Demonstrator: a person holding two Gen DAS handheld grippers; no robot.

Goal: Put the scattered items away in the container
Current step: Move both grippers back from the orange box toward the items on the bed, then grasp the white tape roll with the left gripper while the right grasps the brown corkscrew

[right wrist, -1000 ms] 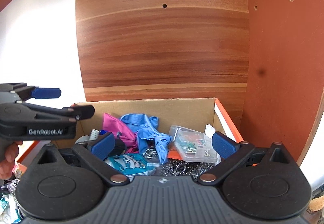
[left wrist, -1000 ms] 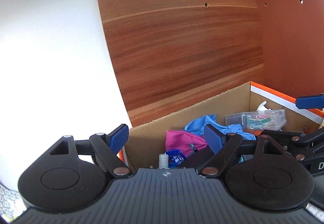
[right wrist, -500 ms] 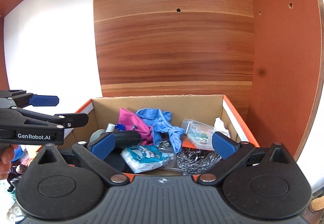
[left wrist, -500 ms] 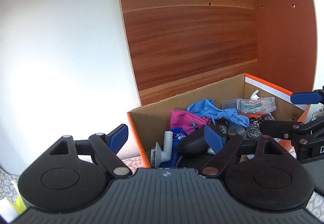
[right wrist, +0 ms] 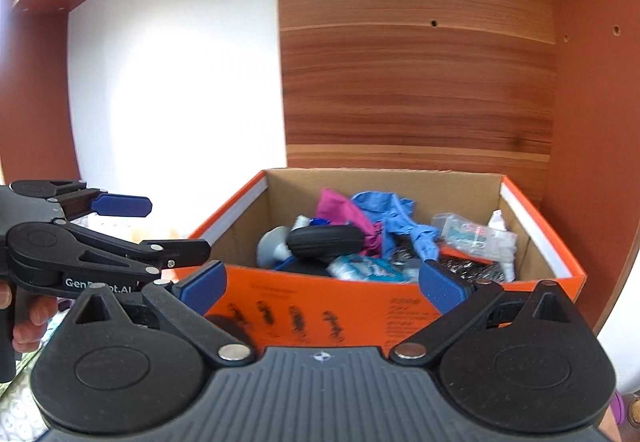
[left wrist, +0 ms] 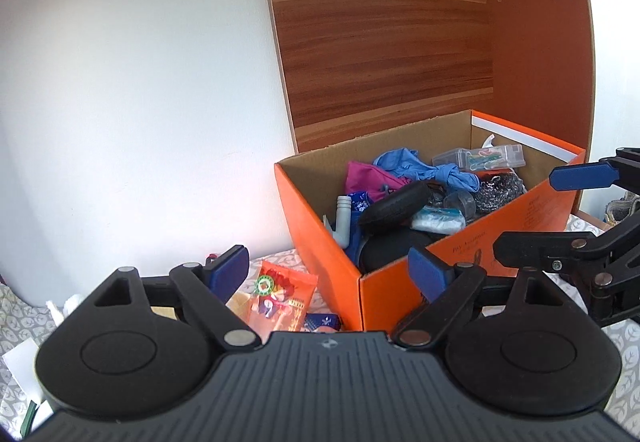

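An orange cardboard box (left wrist: 320,234) (right wrist: 360,318) stands against the wood panel, holding a black case (left wrist: 394,204) (right wrist: 326,238), blue glove (left wrist: 424,170), pink cloth (left wrist: 368,178), clear clip box (left wrist: 480,158), steel scourer (left wrist: 500,188) and more. An orange snack packet (left wrist: 280,298) lies on the table left of the box. My left gripper (left wrist: 332,270) is open and empty, in front of the box's left corner above the packet. My right gripper (right wrist: 322,288) is open and empty, in front of the box's near wall.
A white wall (left wrist: 140,102) is behind on the left, a red-brown side panel (right wrist: 592,122) on the right. A small blue packet (left wrist: 322,321) and papers (left wrist: 16,358) lie on the patterned tablecloth (left wrist: 12,306) to the left.
Both grippers have pulled back and risen out of the box; the box now sits farther off and its orange outer walls show. The scattered items left of the box came into view.
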